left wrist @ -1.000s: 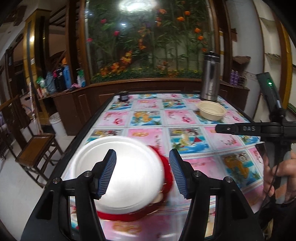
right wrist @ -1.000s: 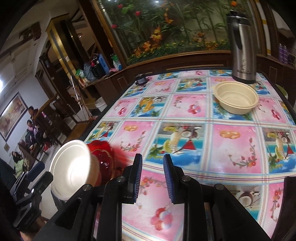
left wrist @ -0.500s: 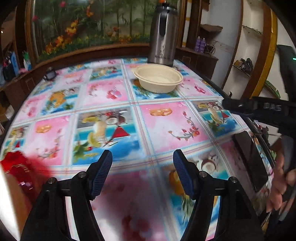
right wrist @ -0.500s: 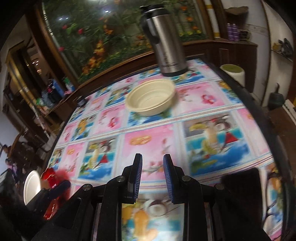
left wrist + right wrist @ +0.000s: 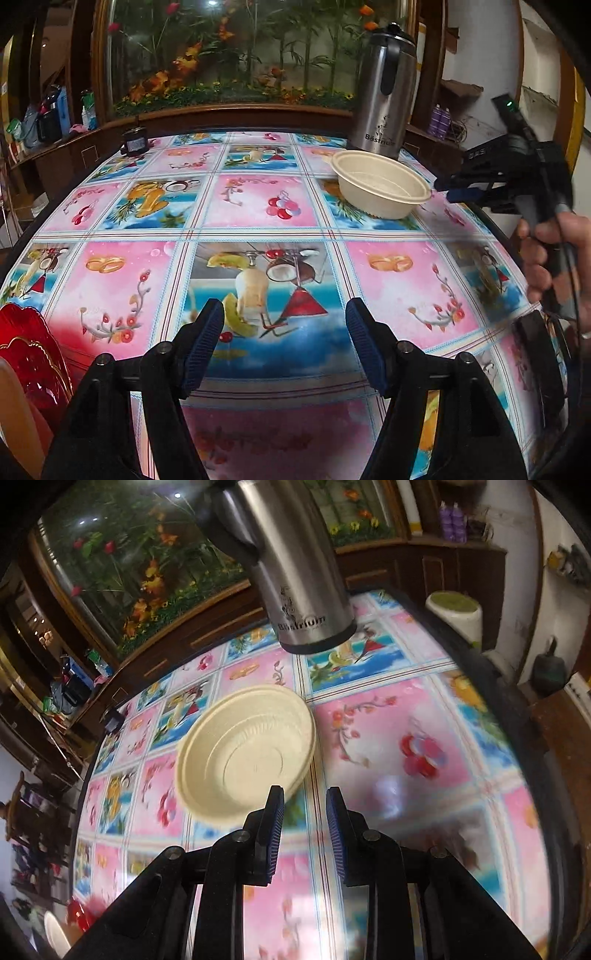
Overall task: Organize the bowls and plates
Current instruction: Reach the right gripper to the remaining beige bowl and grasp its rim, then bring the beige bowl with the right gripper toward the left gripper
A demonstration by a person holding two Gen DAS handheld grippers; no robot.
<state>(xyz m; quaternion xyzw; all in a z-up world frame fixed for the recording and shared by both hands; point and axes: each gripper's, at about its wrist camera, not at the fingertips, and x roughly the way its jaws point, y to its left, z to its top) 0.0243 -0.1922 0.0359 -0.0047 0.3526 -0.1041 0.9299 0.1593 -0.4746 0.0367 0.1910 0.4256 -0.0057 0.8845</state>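
Observation:
A cream bowl (image 5: 380,188) stands upright on the patterned tablecloth at the far right, in front of a steel jug. In the right wrist view the bowl (image 5: 245,751) lies just ahead and left of my right gripper (image 5: 304,805), which is open with a narrow gap and empty; its left finger is near the bowl's rim. In the left wrist view this gripper (image 5: 452,188) hovers at the bowl's right edge. My left gripper (image 5: 284,321) is wide open and empty above the near table. A red plate (image 5: 29,362) with a white plate's edge (image 5: 16,417) sits at the near left corner.
A steel thermos jug (image 5: 386,92) stands right behind the bowl. A small dark jar (image 5: 133,141) is at the far left edge. A dark flat object (image 5: 537,365) lies at the near right edge. A white bin (image 5: 456,614) stands off the table.
My right gripper has moved forward across the table to the cream bowl. My left gripper has swung right, away from the white and red plates, now at the frame's left edge.

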